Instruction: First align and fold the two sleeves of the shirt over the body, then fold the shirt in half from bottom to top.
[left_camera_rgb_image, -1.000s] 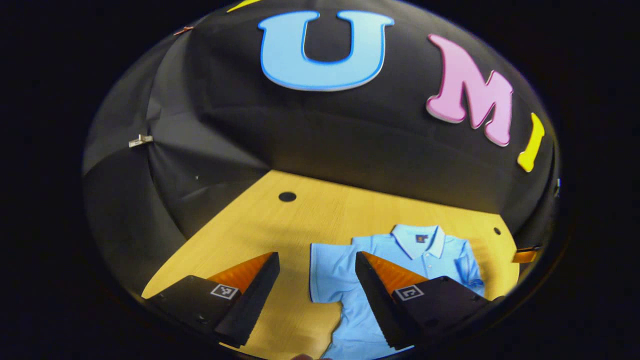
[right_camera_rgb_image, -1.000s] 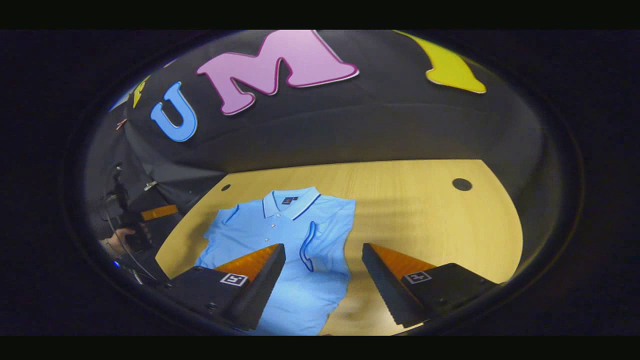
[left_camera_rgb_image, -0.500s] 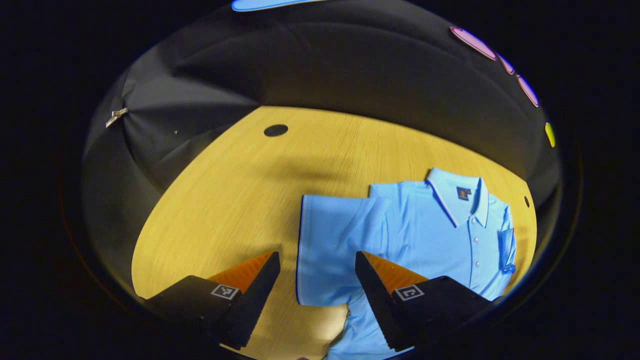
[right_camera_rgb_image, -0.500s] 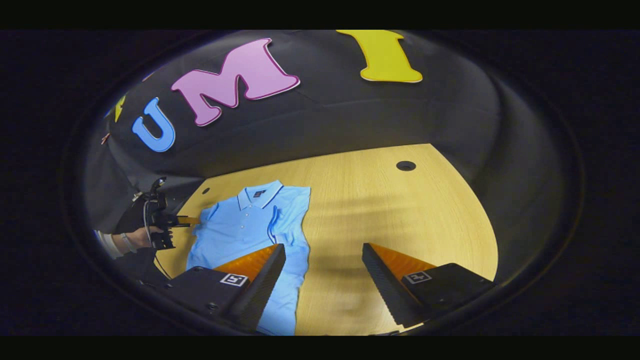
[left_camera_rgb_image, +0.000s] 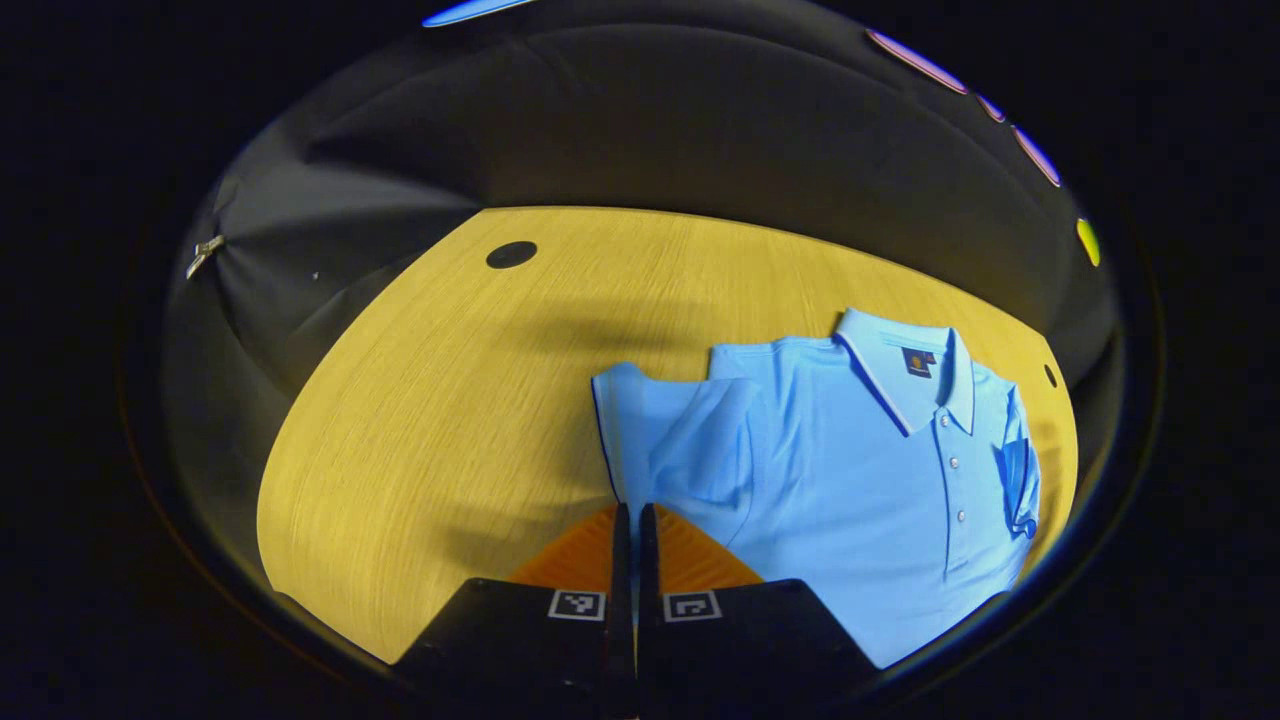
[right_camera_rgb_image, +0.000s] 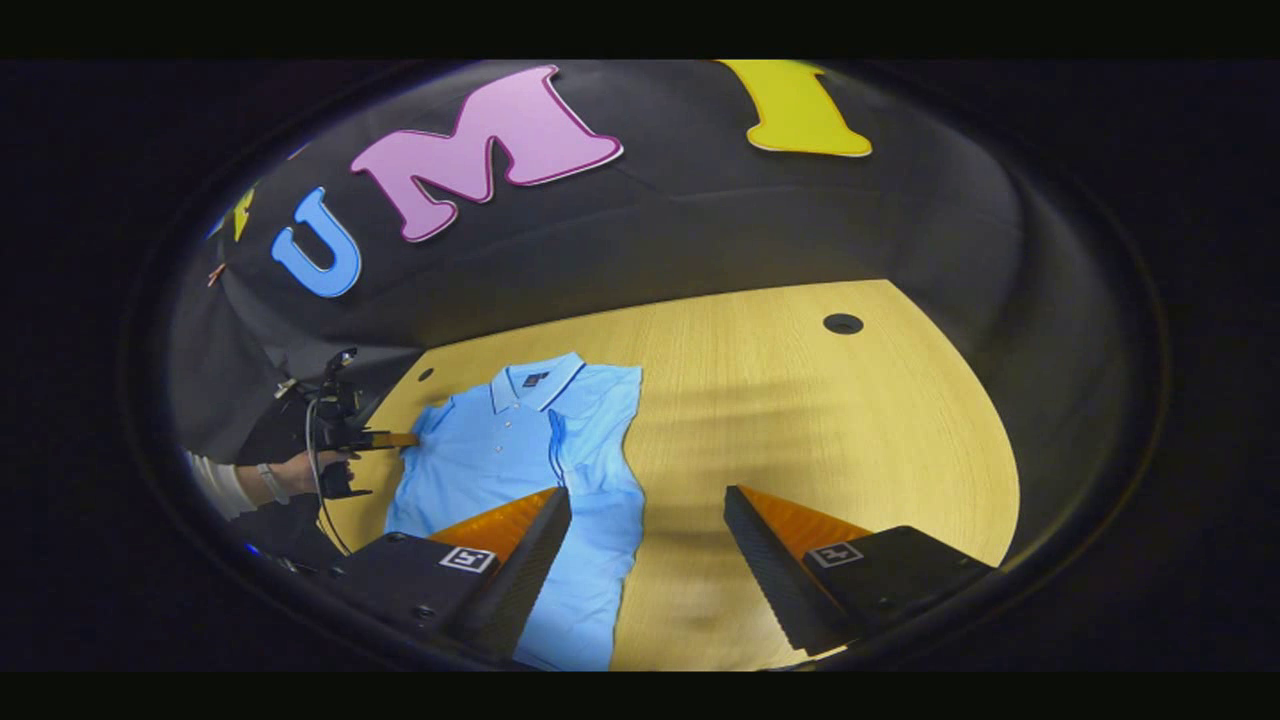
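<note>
A light blue polo shirt (left_camera_rgb_image: 850, 480) lies face up on the wooden table (left_camera_rgb_image: 430, 400), its collar (left_camera_rgb_image: 900, 365) pointing toward the black cloth wall at the back.

In the left gripper view, the left gripper (left_camera_rgb_image: 628, 515) has its two fingers pressed together on the edge of the shirt's sleeve (left_camera_rgb_image: 670, 440), at the side of the shirt that faces the open stretch of table. That sleeve is lifted and rumpled, its dark-trimmed hem curving up from the fingertips toward the shoulder, and part of it already lies over the chest. The other sleeve (left_camera_rgb_image: 1015, 470) is folded in over the body on the far side of the button placket (left_camera_rgb_image: 955, 480). A round dark hole (left_camera_rgb_image: 511, 254) sits in the table, well apart from the shirt, near the back wall.

In the right gripper view, the right gripper (right_camera_rgb_image: 648, 500) hangs above the table with its fingers spread wide and nothing between them. One finger (right_camera_rgb_image: 520, 560) overlaps the lower body of the shirt (right_camera_rgb_image: 520, 450) in the picture; the other stands over bare table (right_camera_rgb_image: 850, 420). Beyond the shirt, at its far side, a hand (right_camera_rgb_image: 300, 470) with a pale cuff holds the other gripper (right_camera_rgb_image: 395, 439) level with the sleeve edge.
</note>
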